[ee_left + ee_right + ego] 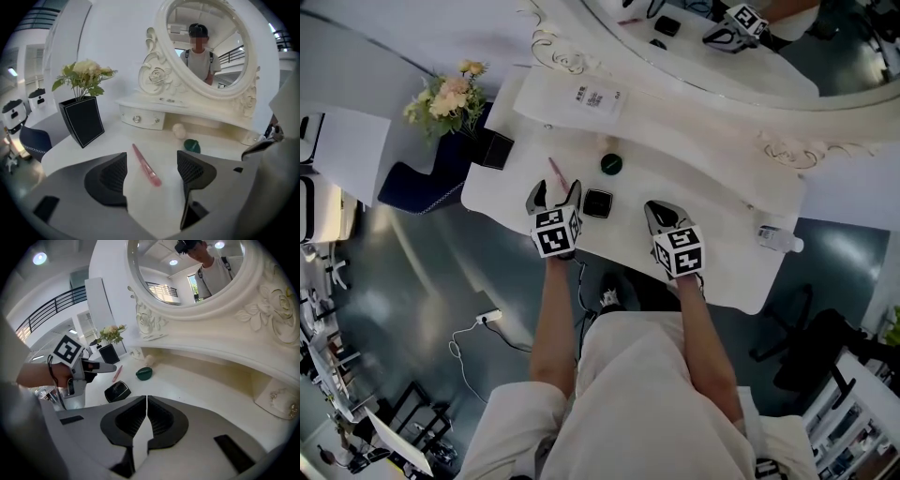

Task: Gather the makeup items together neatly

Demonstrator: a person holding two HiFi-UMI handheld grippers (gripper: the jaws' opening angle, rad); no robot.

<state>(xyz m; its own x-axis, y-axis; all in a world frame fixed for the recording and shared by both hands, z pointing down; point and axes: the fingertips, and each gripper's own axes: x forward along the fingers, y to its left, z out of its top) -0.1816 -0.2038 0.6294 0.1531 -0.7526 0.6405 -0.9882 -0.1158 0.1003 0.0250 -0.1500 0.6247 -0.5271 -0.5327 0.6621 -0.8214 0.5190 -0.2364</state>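
While the right gripper [656, 212] hangs closed and empty, the left gripper [553, 193] gapes wide just behind the flat pink stick [146, 165], which could skid away from compact [597, 203] and jar [611, 164] if nipped off-centre.

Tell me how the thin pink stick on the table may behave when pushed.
The pink stick looks thin and rigid, so probably light and stiff. It lies flat on the smooth white table, so it may slide or roll sideways.

Smooth, satin white vanity tabletop [712, 202]; translucent glossy pink plastic stick [146, 165], ten o'clock of glossy black square compact [598, 203].
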